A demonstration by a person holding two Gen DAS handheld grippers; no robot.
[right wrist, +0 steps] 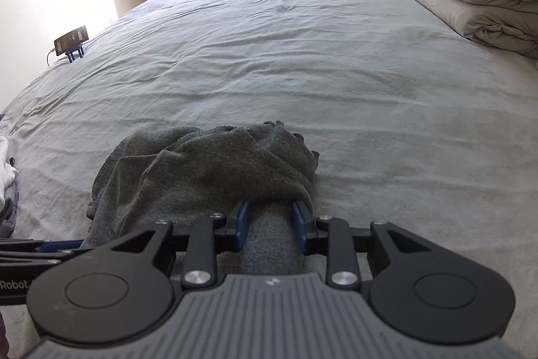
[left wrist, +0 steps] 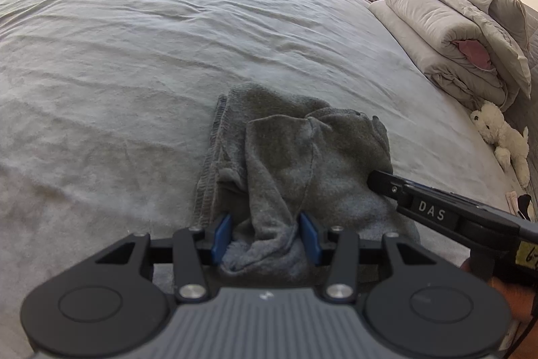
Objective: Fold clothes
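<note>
A dark grey fleece garment [left wrist: 296, 150] lies crumpled on the pale grey bed sheet [left wrist: 134, 56]. My left gripper [left wrist: 265, 224] has its blue pads closed on a bunched near edge of it. From the right, my right gripper [left wrist: 373, 181] reaches in low to the garment's right side. In the right wrist view the same garment [right wrist: 208, 164] humps up just past my right gripper [right wrist: 270, 211], and a strip of its fabric fills the gap between the blue pads. The left gripper [right wrist: 67, 246] shows at the lower left edge, beside the cloth.
Folded grey duvets [left wrist: 437, 23] are stacked along the right side of the bed, with a white plush toy [left wrist: 501, 133] below them. A phone on a stand [right wrist: 72, 39] stands at the far left corner. White cloth [right wrist: 6, 170] lies at the left edge.
</note>
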